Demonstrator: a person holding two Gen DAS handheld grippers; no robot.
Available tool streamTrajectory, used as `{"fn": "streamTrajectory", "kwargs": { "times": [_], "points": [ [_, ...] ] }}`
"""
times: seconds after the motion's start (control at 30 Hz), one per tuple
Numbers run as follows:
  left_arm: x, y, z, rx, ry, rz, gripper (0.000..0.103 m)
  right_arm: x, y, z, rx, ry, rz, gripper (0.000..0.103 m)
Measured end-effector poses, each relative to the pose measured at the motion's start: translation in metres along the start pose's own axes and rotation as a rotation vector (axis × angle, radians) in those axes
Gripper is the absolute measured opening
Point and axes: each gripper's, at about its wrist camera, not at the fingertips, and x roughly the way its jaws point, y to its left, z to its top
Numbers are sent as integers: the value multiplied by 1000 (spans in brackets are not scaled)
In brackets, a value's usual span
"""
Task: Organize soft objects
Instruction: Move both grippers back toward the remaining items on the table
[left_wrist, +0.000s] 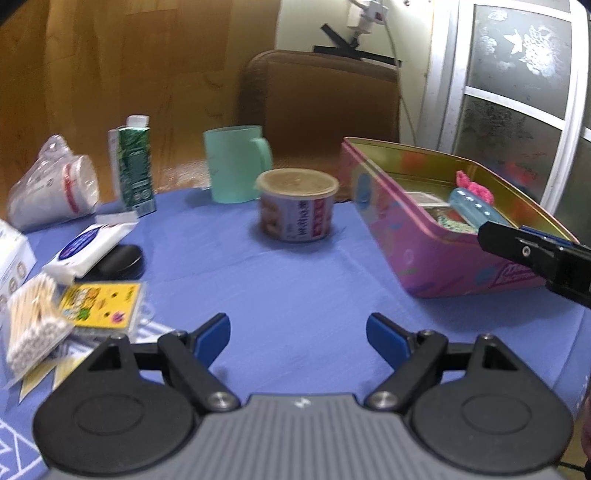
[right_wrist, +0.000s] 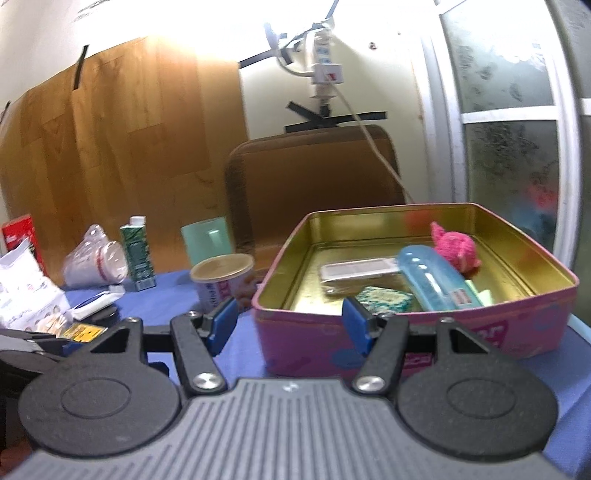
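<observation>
Hovering low in frame, left tool (left_wrist: 298, 338) wide open, empty; right tool (right_wrist: 290, 320) likewise, empty, just before pink tin (right_wrist: 424, 332). Risks: clipping tin rim, shoving it along surface (left_wrist: 295, 280); knocking tub (left_wrist: 297, 204) mid-frame. Soft pink toy (right_wrist: 456, 249) inside tin, upper right.

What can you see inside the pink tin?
Inside the pink tin: a blue tube, a pink knitted piece, a green patterned pad and a flat clear packet. What lies under the tube is hidden.
</observation>
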Motion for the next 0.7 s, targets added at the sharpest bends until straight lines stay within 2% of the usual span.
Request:
{"fn": "streamTrajectory", "kwargs": {
  "times": [0.4,0.57,0.63,0.7],
  "points": [
    [-19,45,-23,-43,-11,65,84,15,49,-12,-90,73,107,65],
    [-41,76,-36,-72,-66,69,84,23,70,-16,-141,106,149,65],
    [-53,93,-41,-104,-101,99,84,27,79,-17,-164,123,176,65],
    [-64,110,-44,-133,-135,159,84,32,89,-17,-189,135,211,65]
  ]
}}
